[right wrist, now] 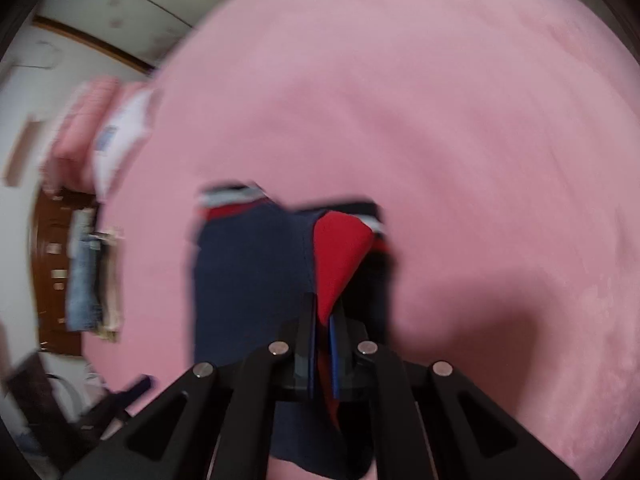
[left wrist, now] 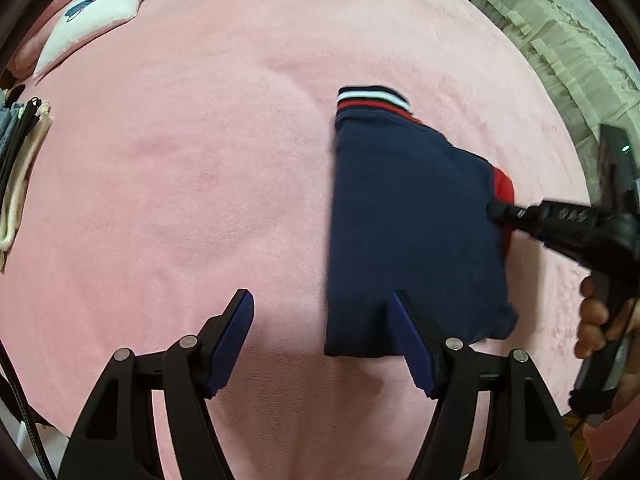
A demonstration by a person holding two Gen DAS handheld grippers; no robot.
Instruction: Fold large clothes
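pretty far along i think: navy garment sits folded small on the pink blanket, my right gripper pinching its red flap, left gripper wide, empty.

I'm in a home bedroom: a bed under a pink fleece blanket, a white pillow at its head, stacked folded clothes beside a wooden cabinet.

pink blanket, white pillow, stacked clothes

pink blanket open left, folded garment blocks right
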